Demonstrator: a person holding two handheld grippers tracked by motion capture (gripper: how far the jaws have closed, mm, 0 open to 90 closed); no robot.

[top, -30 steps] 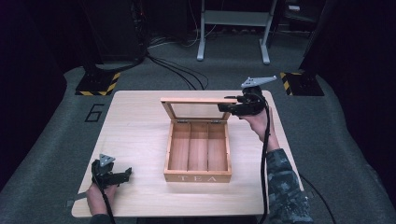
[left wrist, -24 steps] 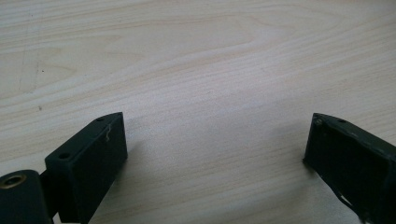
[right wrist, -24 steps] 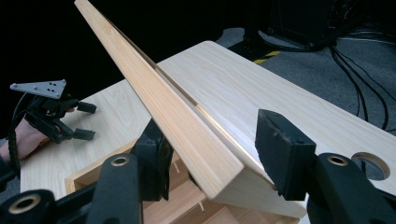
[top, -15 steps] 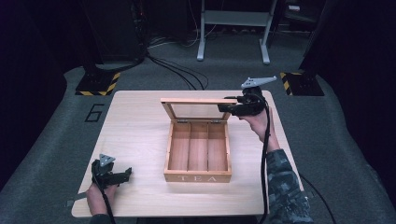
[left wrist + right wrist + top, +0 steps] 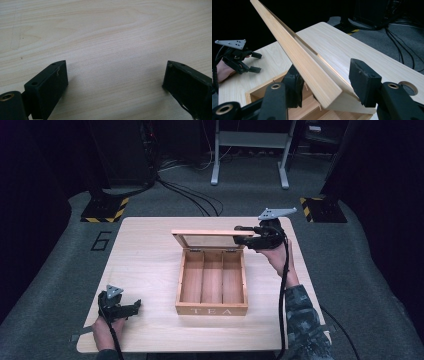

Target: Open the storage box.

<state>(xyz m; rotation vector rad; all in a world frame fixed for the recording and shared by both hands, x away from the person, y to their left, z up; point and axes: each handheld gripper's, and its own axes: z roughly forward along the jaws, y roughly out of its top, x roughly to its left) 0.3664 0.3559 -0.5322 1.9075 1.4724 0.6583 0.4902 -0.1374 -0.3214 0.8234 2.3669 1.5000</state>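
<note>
Pale wood tea box [image 5: 212, 285], three bare compartments, standing mid-table [image 5: 150, 250] with "TEA" on its near face; lid [image 5: 206, 239], wood frame with a clear pane, raised on rear hinges to roughly upright; right gripper [image 5: 242, 234] at the lid's right top corner, jaws set either side of the frame edge [image 5: 312, 72], the inner pad apparently against the wood, the outer pad standing a little off it, so the hold looks loose at best and not a firm clamp, though the contact is hard to read from this angle; left gripper [image 5: 131, 307] resting near the table's front left corner, well apart from the box, jaws wide and holding nothing [image 5: 112, 82], bare tabletop between them. Risks, as judged: lid slipping from so slack a hold and dropping shut with a knock to pane or hinges; a push past upright straining the hinges or tipping the unbraced box backward, no second gripper steadying its base; a sideways pull skewing the box across the table.
</note>
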